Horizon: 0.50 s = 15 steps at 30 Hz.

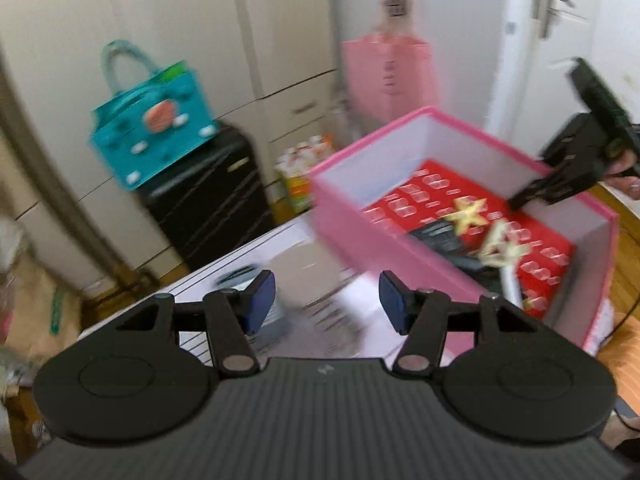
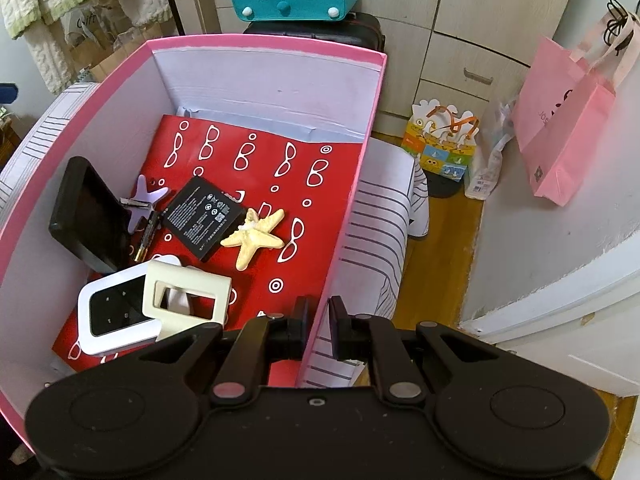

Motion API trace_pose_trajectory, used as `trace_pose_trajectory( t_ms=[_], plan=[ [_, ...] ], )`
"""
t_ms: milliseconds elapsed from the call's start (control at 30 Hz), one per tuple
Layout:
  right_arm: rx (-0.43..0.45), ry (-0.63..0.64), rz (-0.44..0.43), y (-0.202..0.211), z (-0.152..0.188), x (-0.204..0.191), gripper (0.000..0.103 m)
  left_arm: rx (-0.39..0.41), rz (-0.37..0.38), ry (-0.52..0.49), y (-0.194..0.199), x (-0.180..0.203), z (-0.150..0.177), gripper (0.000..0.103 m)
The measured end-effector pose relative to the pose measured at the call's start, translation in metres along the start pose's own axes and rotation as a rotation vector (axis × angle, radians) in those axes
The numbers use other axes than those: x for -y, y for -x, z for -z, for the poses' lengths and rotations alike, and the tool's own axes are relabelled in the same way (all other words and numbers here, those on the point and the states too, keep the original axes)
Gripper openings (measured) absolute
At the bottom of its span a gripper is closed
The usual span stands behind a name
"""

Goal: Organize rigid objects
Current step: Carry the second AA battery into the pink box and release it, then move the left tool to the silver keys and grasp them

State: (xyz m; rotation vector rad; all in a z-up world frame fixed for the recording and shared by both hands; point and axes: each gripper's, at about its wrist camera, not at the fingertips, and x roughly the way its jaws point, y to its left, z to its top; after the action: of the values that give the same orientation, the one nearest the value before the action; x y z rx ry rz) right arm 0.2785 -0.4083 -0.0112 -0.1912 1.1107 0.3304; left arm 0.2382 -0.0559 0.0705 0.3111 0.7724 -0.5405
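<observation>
A pink box (image 2: 264, 42) with white inner walls stands on a striped white surface (image 2: 380, 232). Inside it, on a red patterned sheet, lie a cream starfish (image 2: 256, 236), a black battery (image 2: 204, 216), a purple star (image 2: 146, 200), a black case (image 2: 88, 220), a white device (image 2: 116, 316) and a cream frame (image 2: 188, 296). My right gripper (image 2: 318, 320) is shut on the box's near wall, and in the left wrist view it (image 1: 516, 202) sits at the box's (image 1: 340, 208) far rim. My left gripper (image 1: 326, 300) is open and empty beside the box, over blurred flat items.
A teal felt bag (image 1: 156, 120) rests on a black case (image 1: 208, 196) by the cupboards. A pink paper bag (image 2: 560, 136) hangs by the wall, above a small colourful gift bag (image 2: 444, 144) on the wooden floor. A white door (image 2: 560, 320) is at right.
</observation>
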Motion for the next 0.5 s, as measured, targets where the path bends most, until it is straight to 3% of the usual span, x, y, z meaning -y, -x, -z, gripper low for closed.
trace_pose_trajectory(
  t_ms=[233, 500],
  plan=[
    [0.001, -0.011, -0.008, 0.0, 0.001, 0.001, 0.015, -0.053, -0.086, 0.095, -0.009, -0.058, 0.046, 0.055],
    [-0.003, -0.022, 0.001, 0.0, 0.0, 0.0, 0.015, -0.054, -0.084, 0.07, -0.038, -0.074, 0.081, 0.056]
  ],
)
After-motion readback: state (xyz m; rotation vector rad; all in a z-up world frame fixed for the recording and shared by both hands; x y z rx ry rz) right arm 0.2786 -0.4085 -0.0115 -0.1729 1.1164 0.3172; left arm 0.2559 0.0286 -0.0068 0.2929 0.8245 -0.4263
